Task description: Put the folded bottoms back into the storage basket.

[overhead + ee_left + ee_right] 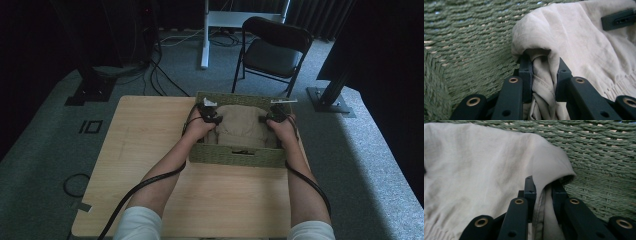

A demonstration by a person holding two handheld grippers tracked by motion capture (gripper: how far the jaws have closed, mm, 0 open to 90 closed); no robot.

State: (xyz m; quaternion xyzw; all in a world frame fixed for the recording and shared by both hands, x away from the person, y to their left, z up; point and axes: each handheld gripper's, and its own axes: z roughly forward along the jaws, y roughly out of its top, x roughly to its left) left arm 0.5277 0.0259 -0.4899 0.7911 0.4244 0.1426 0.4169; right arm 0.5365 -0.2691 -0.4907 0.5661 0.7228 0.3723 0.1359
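left gripper [544,75]: jaws clamped on a fold of crumpled beige cloth garment [584,50]
right gripper [543,192]: clamped on garment's 3 o'clock edge
basket: green woven rectangular basket [235,156] holds garment

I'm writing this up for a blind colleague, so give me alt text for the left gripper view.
Two black jaws of the left gripper pinch a bunched fold of beige cloth between them, close up. The cloth spreads to the right, with the green woven basket wall behind it on the left. A part of the other gripper shows at the top right, on the cloth.
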